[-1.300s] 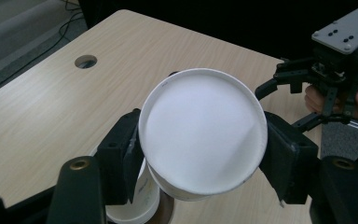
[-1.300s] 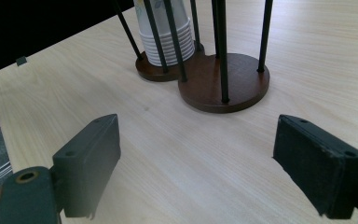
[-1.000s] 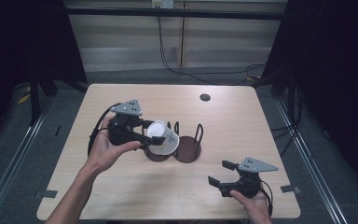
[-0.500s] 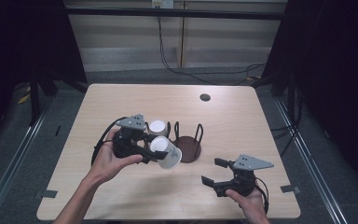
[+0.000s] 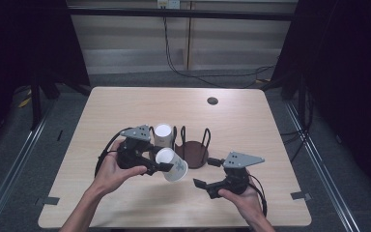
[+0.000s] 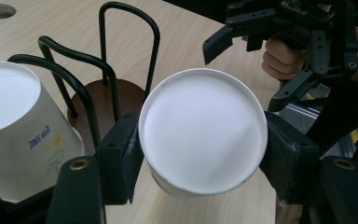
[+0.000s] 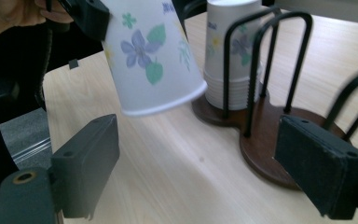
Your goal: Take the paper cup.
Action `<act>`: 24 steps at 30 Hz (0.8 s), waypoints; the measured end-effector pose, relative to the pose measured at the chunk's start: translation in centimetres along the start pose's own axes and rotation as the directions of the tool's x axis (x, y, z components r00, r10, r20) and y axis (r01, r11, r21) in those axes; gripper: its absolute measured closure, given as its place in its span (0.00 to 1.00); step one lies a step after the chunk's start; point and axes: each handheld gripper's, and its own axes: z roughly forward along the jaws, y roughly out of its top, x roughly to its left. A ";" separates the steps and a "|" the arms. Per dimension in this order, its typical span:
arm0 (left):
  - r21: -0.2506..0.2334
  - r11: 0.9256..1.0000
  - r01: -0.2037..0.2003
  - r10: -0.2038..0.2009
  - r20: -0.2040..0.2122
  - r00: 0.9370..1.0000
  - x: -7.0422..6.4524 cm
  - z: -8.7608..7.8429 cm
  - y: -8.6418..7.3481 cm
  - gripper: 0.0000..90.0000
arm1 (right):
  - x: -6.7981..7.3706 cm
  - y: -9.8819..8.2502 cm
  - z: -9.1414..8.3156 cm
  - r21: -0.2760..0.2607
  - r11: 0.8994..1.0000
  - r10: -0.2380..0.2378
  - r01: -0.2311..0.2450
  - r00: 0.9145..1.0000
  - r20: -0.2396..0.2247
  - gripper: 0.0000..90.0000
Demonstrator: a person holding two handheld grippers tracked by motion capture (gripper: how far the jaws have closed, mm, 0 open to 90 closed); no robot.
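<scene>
White paper fills the left gripper (image 6: 200, 154): we see its two black pads clamped on opposite sides of an upside-down paper cup (image 6: 203, 133), whose flat base faces the left gripper view. In the high view the left gripper (image 5: 162, 166) holds this cup (image 5: 172, 164) tilted above the wooden table (image 5: 270, 125), just in front of the cup rack (image 5: 193, 150). From the right gripper view we note the cup's flower print (image 7: 151, 51) and its rim hanging clear of the tabletop. The right gripper (image 5: 207, 174) stands with jaws wide apart and nothing between them, near the rack's brown base. A stack of cups (image 5: 163, 134) sits upside down in the rack's left bay (image 7: 230, 51); the right bay (image 7: 279, 140) shows bare wood between its black wire hoops.
</scene>
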 end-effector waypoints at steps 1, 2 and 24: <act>0.002 1.000 -0.003 0.003 0.000 1.000 0.0 0.0 0.0 0.40 | 0.1 0.3 0.2 -0.001 1.000 -0.008 0.008 1.000 -0.003 0.15; 0.005 1.000 0.000 0.000 0.002 1.000 -0.1 0.1 -0.1 0.40 | 0.1 0.6 0.4 -0.005 1.000 -0.011 0.011 1.000 -0.010 0.15; 0.013 1.000 -0.006 0.005 0.064 0.998 -0.7 1.0 0.0 0.40 | 1.3 0.6 5.1 0.016 0.998 -0.060 0.062 0.991 -0.118 0.17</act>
